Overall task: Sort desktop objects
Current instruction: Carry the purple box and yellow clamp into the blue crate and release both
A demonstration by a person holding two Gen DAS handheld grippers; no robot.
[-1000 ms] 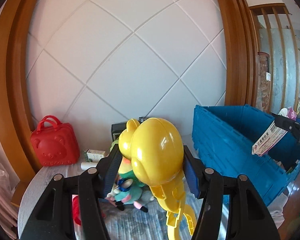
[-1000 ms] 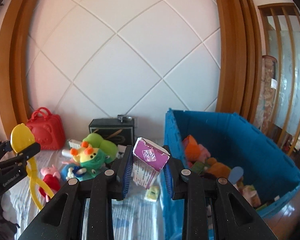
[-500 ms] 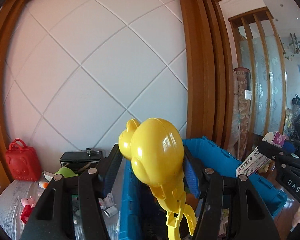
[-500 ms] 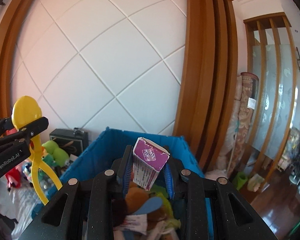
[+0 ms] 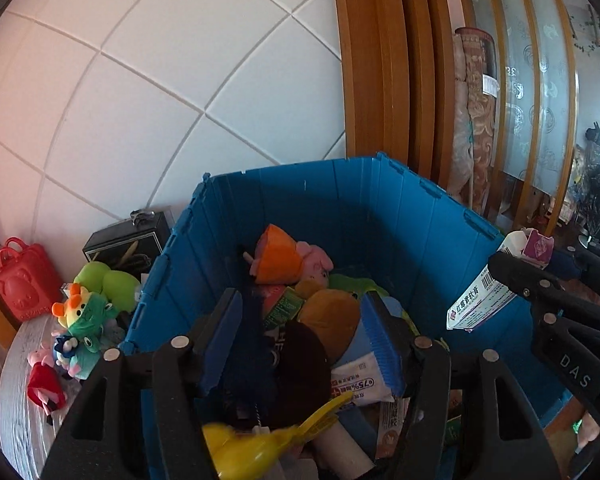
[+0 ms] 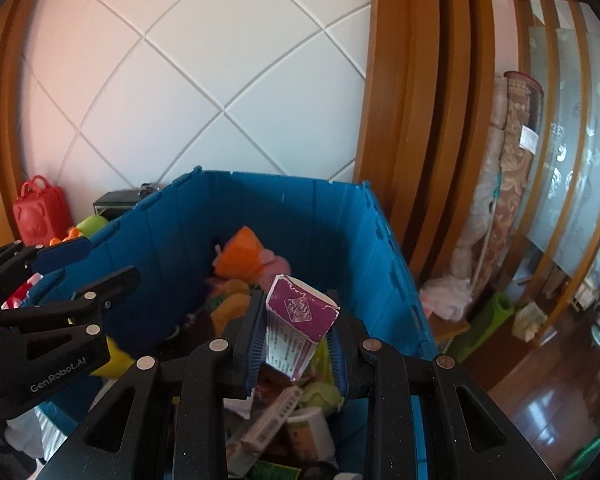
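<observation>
My left gripper (image 5: pixel 300 322) hangs over the blue bin (image 5: pixel 380 208), its jaws opening with nothing between the pads. The yellow plastic toy (image 5: pixel 252 446) lies below it on the pile in the bin. My right gripper (image 6: pixel 296 322) is shut on a white carton with a purple top (image 6: pixel 302 310), held upright above the bin (image 6: pixel 300 216). In the left wrist view the right gripper (image 5: pixel 540 280) and its carton (image 5: pixel 480 304) sit over the bin's right wall. From the right wrist, the left gripper (image 6: pixel 86 268) shows at the left, the yellow toy (image 6: pixel 114 356) beneath it.
The bin holds several plush toys, boxes and packets. Left of it on the table stand a red bear case (image 5: pixel 24 280), a black box (image 5: pixel 128 240), a green plush (image 5: pixel 100 304) and a pink pig doll (image 5: pixel 44 380). A rolled carpet (image 6: pixel 512 160) leans by the wooden frame on the right.
Both grippers swung right from the table to over the blue bin. The left one let go of the yellow toy, which dropped into the bin. The right one kept its carton.
</observation>
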